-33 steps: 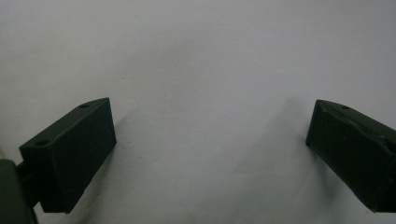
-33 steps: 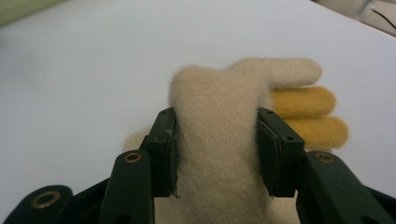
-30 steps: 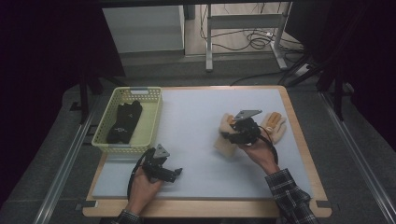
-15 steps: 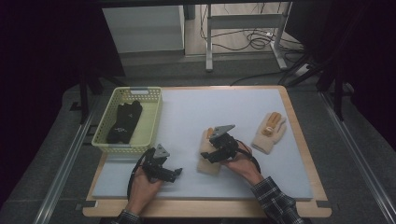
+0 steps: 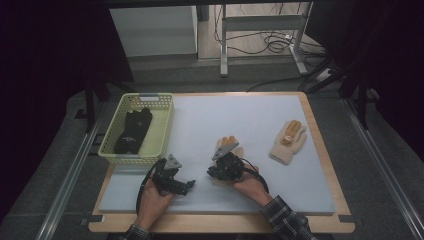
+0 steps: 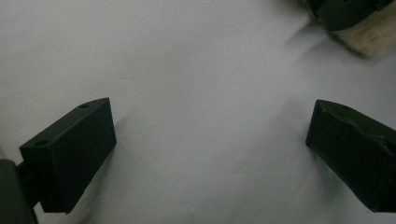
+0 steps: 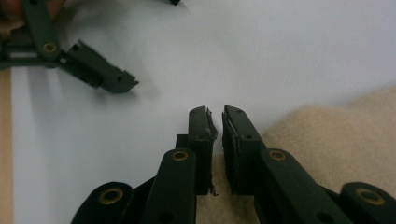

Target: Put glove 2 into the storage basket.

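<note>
**Right gripper pinches beige glove at table centre-front**

Right gripper (image 5: 216, 172) has its jaws nearly closed, clamped on the edge of a beige glove (image 5: 228, 146) lying on the blue-grey mat (image 5: 240, 120). Glove fabric (image 7: 327, 140) sits under and right of the jaws. Left gripper (image 5: 184, 187) rests just left, jaws spread wide, nothing between them, over bare mat. Second beige glove (image 5: 288, 142) lies well apart at right. Black glove (image 5: 132, 131) in yellow basket (image 5: 162, 132) at left.

The high view looks forward and down over the whole table (image 5: 320, 165). Both gripper views sit close above its white mat (image 6: 196, 70), sharing the beige glove (image 7: 336, 140).
</note>
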Demonstrator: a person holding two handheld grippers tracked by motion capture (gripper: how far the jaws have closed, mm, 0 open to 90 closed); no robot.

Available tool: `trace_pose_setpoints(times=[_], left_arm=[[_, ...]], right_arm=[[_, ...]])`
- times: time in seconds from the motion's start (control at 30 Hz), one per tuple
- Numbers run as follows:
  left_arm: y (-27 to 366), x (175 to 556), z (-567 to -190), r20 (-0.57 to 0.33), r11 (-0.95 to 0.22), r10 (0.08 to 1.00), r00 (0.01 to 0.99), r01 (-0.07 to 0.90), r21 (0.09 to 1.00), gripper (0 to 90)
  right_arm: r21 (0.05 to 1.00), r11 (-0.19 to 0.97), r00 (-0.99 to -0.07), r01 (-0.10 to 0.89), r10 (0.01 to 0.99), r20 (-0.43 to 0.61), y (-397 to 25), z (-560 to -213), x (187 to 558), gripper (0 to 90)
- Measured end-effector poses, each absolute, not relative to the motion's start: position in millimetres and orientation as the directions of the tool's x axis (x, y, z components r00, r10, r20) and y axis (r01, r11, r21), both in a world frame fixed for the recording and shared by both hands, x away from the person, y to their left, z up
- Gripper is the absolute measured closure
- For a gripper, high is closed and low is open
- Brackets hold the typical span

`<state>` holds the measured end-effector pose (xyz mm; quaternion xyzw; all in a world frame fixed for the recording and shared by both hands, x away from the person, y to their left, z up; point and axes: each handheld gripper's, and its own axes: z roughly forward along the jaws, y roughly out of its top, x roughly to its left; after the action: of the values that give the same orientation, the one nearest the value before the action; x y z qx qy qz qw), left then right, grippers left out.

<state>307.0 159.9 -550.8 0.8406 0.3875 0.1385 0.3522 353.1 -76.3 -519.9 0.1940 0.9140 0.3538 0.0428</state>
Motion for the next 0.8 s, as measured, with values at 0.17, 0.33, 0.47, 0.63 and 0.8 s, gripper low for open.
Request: trace_pose_setpoints(times=[0.17, 0.33, 0.47, 0.63, 0.8], left_arm=[[160, 307, -551, -0.041, -0.451, 0.749, 0.661, 0.554, 0.699, 1.5], [160, 307, -551, -0.041, -0.451, 0.749, 0.661, 0.554, 0.699, 1.4], [160, 307, -551, -0.039, -0.453, 0.748, 0.662, 0.553, 0.699, 1.4], [160, 307, -551, -0.037, -0.456, 0.747, 0.664, 0.552, 0.698, 1.4], [160, 307, -551, -0.039, -0.454, 0.748, 0.663, 0.554, 0.698, 1.4]], right_arm=[[0.667, 0.677, -0.925, 0.312, 0.376, 0.050, -86, -517, 345, 79.4], [0.697, 0.657, -0.923, 0.288, 0.386, 0.017, -91, -509, 343, 66.4], [0.714, 0.634, -0.908, 0.296, 0.419, 0.005, -101, -500, 349, 63.2], [0.733, 0.593, -0.875, 0.331, 0.484, 0.004, -124, -491, 360, 60.0], [0.739, 0.558, -0.828, 0.377, 0.560, -0.001, -152, -488, 377, 57.9]])
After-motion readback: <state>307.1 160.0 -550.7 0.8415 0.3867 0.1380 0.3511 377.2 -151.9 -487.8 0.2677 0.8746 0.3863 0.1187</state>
